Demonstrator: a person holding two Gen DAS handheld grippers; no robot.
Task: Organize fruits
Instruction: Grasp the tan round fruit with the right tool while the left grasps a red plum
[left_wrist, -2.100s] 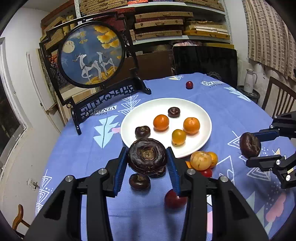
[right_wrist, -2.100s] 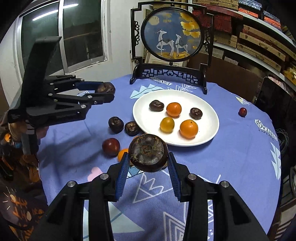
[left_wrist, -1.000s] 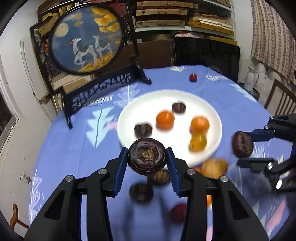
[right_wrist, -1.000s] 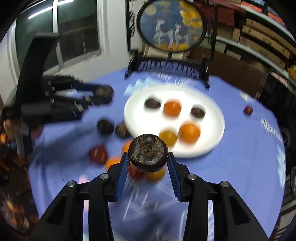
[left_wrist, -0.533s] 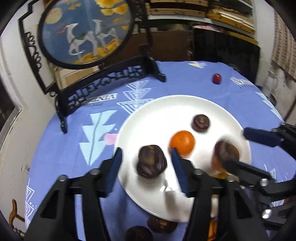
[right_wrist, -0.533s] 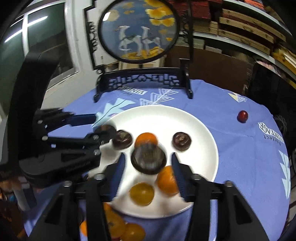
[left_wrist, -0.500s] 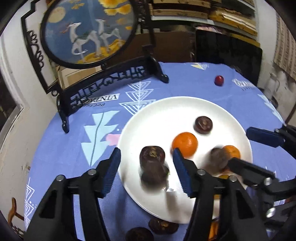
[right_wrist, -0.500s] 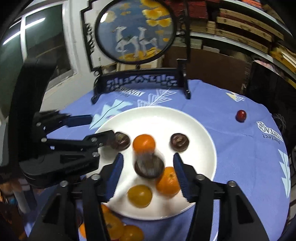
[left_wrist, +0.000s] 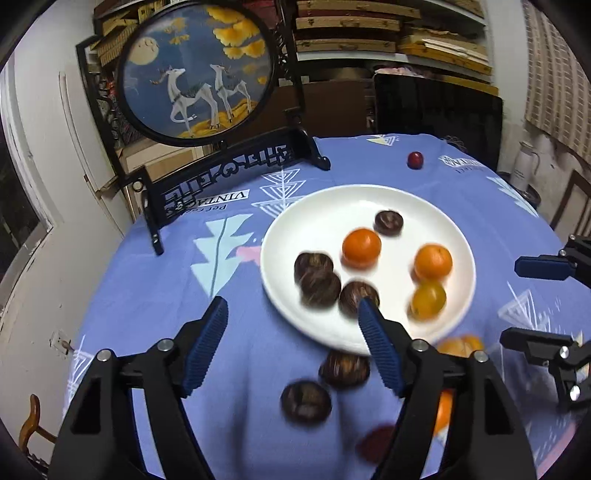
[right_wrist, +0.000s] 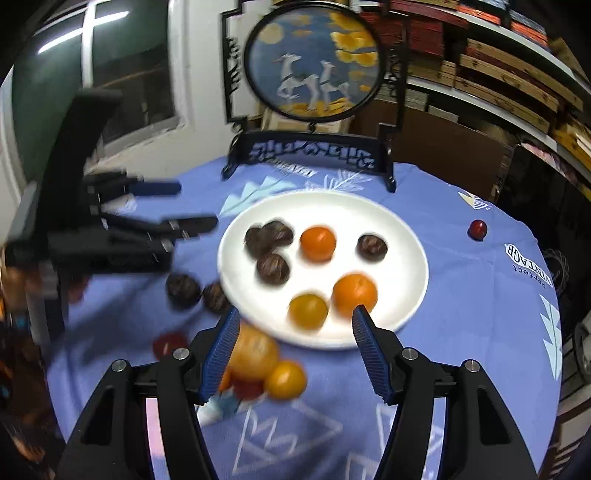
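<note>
A white plate (left_wrist: 373, 201) (right_wrist: 402, 225) on the blue tablecloth holds several dark brown fruits (left_wrist: 319, 288) (right_wrist: 272, 268), two oranges (left_wrist: 361, 247) (right_wrist: 355, 290) and a yellow fruit (left_wrist: 428, 299) (right_wrist: 307, 311). My left gripper (left_wrist: 293, 341) is open and empty over the plate's near-left edge. My right gripper (right_wrist: 291, 343) is open and empty over the plate's near rim; it also shows at the right of the left wrist view (left_wrist: 532, 302). Two dark fruits (left_wrist: 306, 402) (right_wrist: 183, 291) and orange, yellow and red fruits (right_wrist: 255, 356) lie on the cloth beside the plate.
A round deer picture on a black stand (left_wrist: 195, 70) (right_wrist: 314, 62) rises behind the plate. A small red fruit (left_wrist: 415, 160) (right_wrist: 477, 229) lies alone at the far side. A dark chair (left_wrist: 439, 110) and shelves stand beyond the table edge.
Both grippers have opened wide and let go of their dark fruits, which now lie on the plate. Both have drawn back from the plate.
</note>
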